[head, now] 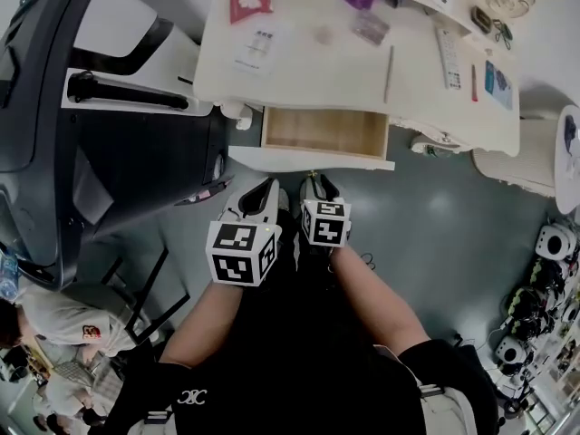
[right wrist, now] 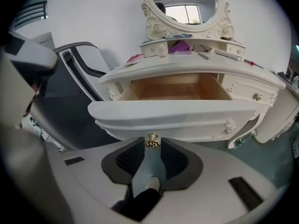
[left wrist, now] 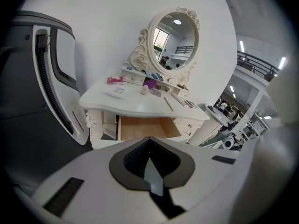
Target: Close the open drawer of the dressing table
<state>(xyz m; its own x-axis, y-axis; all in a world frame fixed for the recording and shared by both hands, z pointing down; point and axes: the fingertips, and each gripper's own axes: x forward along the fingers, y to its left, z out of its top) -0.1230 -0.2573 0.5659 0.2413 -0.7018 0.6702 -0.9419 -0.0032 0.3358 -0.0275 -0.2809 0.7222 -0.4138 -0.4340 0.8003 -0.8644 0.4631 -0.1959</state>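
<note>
The white dressing table point(head: 299, 71) has its middle drawer point(head: 324, 132) pulled out, its wooden inside bare. In the right gripper view the drawer front point(right wrist: 177, 113) fills the middle, and its small gold knob point(right wrist: 152, 141) sits right at the tips of my right gripper point(right wrist: 152, 146). That gripper is shut; whether it touches the knob I cannot tell. In the head view the right gripper point(head: 317, 181) is just before the drawer front. My left gripper point(head: 265, 187) hangs beside it, shut and holding nothing, farther from the drawer point(left wrist: 147, 127).
A large grey and black machine point(head: 91, 107) stands close on the left of the table. A white stool point(head: 521, 166) is at the right. Small items lie on the tabletop, below an oval mirror point(left wrist: 173, 36). Equipment point(head: 544, 279) sits on the floor at far right.
</note>
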